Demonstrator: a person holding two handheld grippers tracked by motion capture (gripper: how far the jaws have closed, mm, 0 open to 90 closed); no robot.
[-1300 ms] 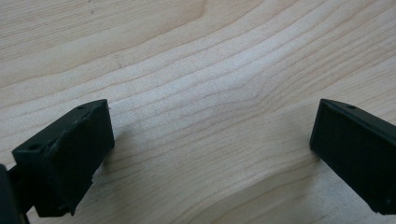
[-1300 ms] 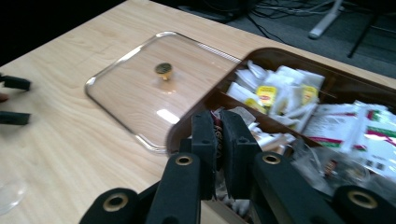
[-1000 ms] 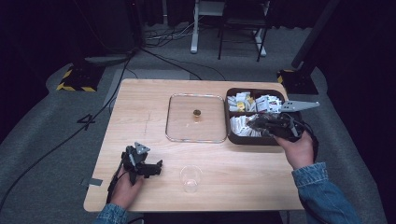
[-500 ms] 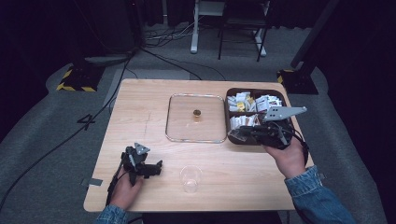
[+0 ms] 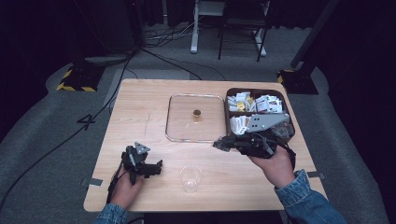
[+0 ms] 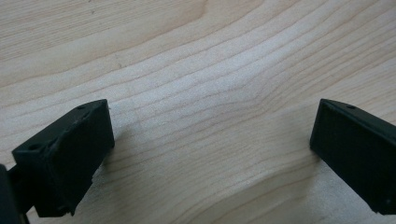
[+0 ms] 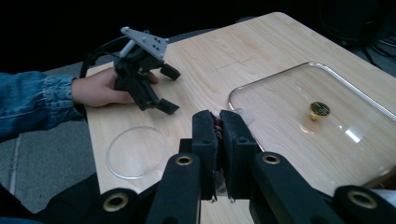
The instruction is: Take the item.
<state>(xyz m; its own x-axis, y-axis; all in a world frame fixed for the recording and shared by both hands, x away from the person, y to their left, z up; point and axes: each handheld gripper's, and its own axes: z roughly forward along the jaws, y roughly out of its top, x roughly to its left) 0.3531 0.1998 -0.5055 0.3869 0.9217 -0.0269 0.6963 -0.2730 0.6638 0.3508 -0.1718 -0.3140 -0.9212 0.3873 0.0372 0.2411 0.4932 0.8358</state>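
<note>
Bench [image 5: 140, 107] with glass lid [image 5: 196, 117], sachet box [image 5: 281, 95], cup [image 5: 190, 177]. The right gripper [image 5: 219, 143], jaws clamped on a small dark sachet [image 7: 217, 127], has left the box and now hangs over the lid's near corner, probably heading for the cup. Left gripper [image 5: 156, 167], jaws apart, rests unmoved.

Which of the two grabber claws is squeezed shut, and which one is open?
The right gripper is shut, pinching a small packet near the glass lid. The left gripper rests on the table with its jaws wide apart and nothing between them.
</note>
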